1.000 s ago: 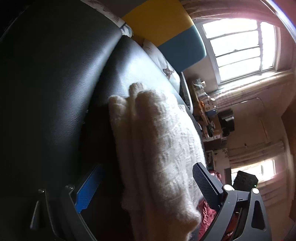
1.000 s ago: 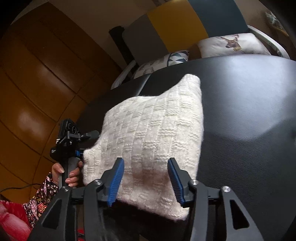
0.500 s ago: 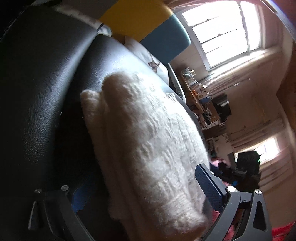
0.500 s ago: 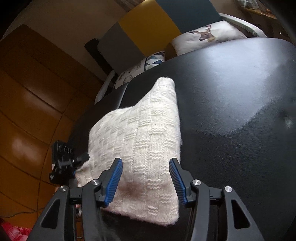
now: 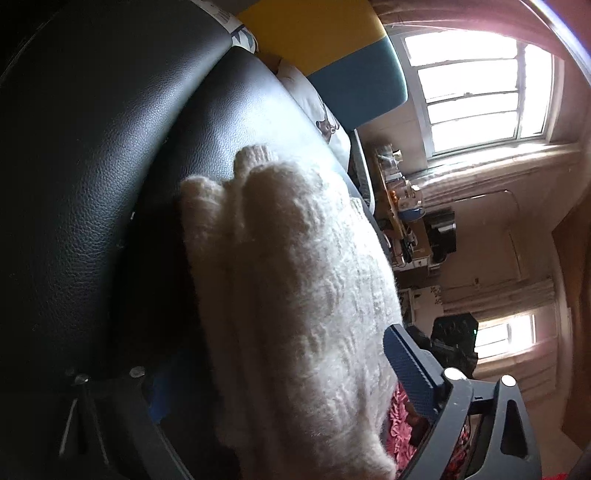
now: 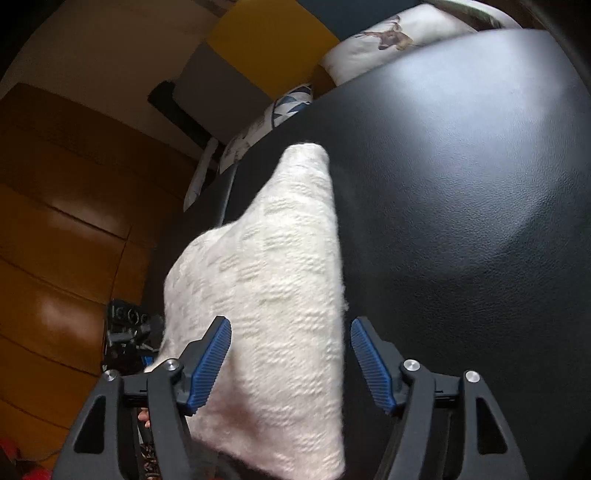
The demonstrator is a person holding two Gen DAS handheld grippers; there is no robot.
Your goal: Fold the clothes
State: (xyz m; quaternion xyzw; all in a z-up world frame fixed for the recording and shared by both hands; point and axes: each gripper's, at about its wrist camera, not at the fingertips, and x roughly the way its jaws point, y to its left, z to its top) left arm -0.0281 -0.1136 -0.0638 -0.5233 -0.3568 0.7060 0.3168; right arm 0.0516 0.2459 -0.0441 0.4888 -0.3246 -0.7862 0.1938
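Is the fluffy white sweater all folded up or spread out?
Folded. The cream knitted sweater is a compact bundle on the black leather surface, with stacked layers along its edge.

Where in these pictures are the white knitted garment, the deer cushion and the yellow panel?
white knitted garment [image 6: 273, 295], right wrist view, middle of its folded top.
deer cushion [image 6: 391, 48], right wrist view, its printed face.
yellow panel [image 5: 314, 33], left wrist view, its centre.

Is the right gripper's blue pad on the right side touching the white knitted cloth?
Apart. In the right wrist view, black surface shows between the white knitted cloth and that pad of the right gripper, whose jaws have just been opening.
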